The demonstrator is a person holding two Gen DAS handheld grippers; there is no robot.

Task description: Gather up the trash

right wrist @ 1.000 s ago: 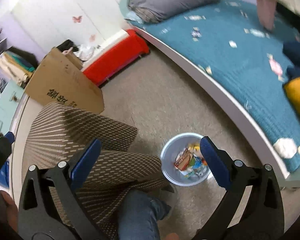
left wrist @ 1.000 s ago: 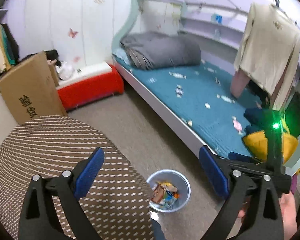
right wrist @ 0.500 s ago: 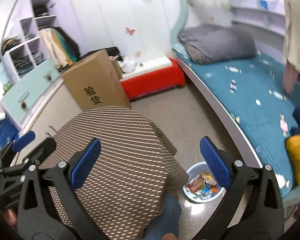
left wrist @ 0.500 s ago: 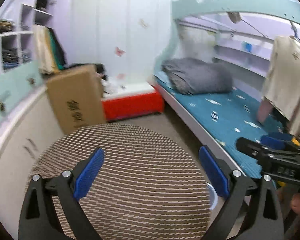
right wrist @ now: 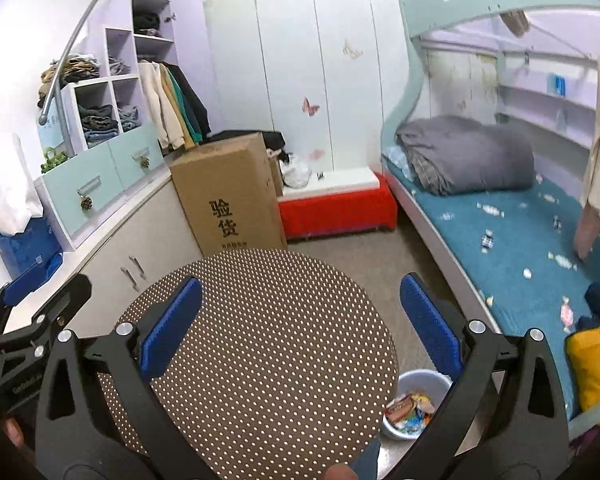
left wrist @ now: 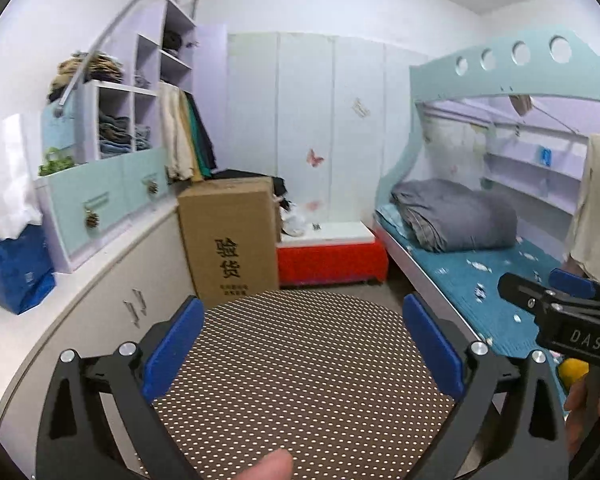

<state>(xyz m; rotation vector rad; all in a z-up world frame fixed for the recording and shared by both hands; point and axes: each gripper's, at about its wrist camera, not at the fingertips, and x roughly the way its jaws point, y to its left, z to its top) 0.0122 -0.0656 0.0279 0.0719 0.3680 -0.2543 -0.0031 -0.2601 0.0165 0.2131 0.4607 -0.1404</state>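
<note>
"验货" on cardboard box [left wrist: 229, 240]; "DAS" on right gripper [left wrist: 560, 300].

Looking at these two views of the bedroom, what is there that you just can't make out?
- Bin: right wrist view only, partly behind the round dotted table and a gripper finger; the wrappers inside are too small to identify. The left wrist view does not show it.
- Scraps on the bed: too small to tell litter from the bedspread print.
- Right gripper in the left wrist view: cut off by the edge.
- Carton: small print unreadable.
</note>
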